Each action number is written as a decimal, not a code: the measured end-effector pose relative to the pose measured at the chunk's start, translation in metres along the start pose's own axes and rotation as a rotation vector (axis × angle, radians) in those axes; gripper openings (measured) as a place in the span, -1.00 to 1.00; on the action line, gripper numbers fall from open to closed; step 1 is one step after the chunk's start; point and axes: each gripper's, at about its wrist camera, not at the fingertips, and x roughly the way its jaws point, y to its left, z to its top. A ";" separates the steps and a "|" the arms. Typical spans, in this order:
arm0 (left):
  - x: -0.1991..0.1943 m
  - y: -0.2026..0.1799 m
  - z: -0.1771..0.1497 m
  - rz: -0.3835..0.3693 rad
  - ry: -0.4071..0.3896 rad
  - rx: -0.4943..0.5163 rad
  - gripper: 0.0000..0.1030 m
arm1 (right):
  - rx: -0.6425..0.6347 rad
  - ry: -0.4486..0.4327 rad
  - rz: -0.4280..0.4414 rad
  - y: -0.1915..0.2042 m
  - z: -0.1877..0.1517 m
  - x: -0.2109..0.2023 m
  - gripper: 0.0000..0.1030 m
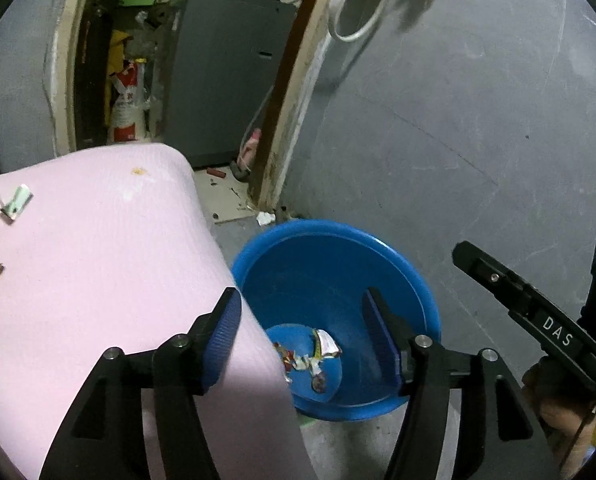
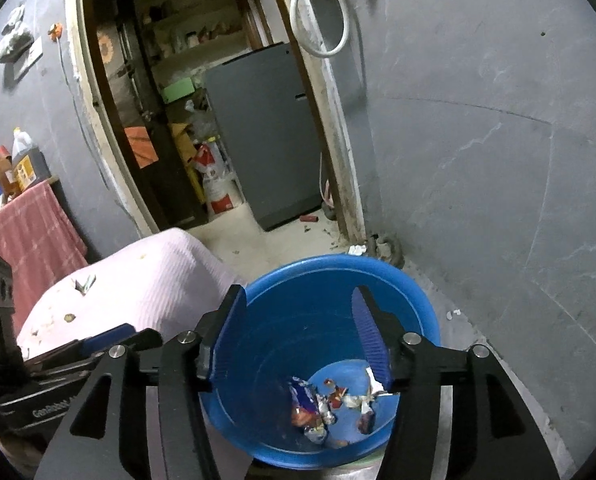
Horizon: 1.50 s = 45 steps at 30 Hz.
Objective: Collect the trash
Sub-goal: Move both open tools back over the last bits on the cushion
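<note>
Surface: a worktop (image 1: 98, 260) covered by a pink ribbed cloth, carrying a small green-and-white wrapper scrap (image 1: 16, 202) near its far left and two brownish crumbs. Beside its corner, on the grey floor (image 2: 478, 340), stands a blue bucket (image 2: 330, 276).

Room: grey plastered walls; an open doorway with a pale worn frame leads to a back room holding a grey cabinet (image 2: 262, 140), a red-and-white sack (image 2: 214, 184) and shelves. A white cable loop (image 2: 318, 20) hangs on the wall right of the doorway. At left, a red checked cloth (image 2: 30, 240) hangs below bottles.

Task items: crumpled wrappers (image 2: 318, 404) lie on the bucket bottom; a white paper scrap (image 2: 356, 249) lies on the floor at the door frame.

Left tongs (image 1: 302, 344): jaws moderately wide, nothing between them, positioned over the worktop corner and bucket. Right tongs (image 2: 298, 336): jaws moderately wide, empty, above the bucket mouth.

Writing: "DAS" in white on the right tool body, seen from the left wrist; the left tool body shows lettering that is only partly legible
</note>
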 end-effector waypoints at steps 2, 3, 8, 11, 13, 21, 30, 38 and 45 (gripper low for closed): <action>-0.010 0.006 0.003 0.023 -0.037 -0.011 0.30 | 0.006 -0.028 0.004 0.001 0.001 -0.003 0.32; -0.016 0.009 0.004 0.032 -0.054 -0.014 0.34 | 0.009 -0.041 0.007 0.002 0.002 -0.005 0.44; -0.043 0.027 0.013 0.082 -0.138 -0.032 0.51 | 0.012 -0.128 0.031 0.011 0.005 -0.014 0.61; -0.063 0.040 0.017 0.113 -0.200 -0.044 0.71 | 0.003 -0.188 0.042 0.021 0.007 -0.019 0.72; -0.078 0.048 0.021 0.136 -0.247 -0.045 0.72 | -0.011 -0.225 0.052 0.030 0.008 -0.022 0.80; -0.125 0.090 0.028 0.238 -0.371 -0.058 0.96 | -0.104 -0.329 0.119 0.082 0.007 -0.024 1.00; -0.163 0.150 0.021 0.394 -0.416 -0.076 0.96 | -0.238 -0.294 0.197 0.140 -0.002 -0.005 1.00; -0.181 0.195 0.006 0.491 -0.410 -0.125 0.96 | -0.282 -0.126 0.332 0.190 -0.009 0.028 1.00; -0.188 0.226 -0.004 0.539 -0.404 -0.154 0.96 | -0.391 -0.059 0.391 0.233 -0.017 0.049 1.00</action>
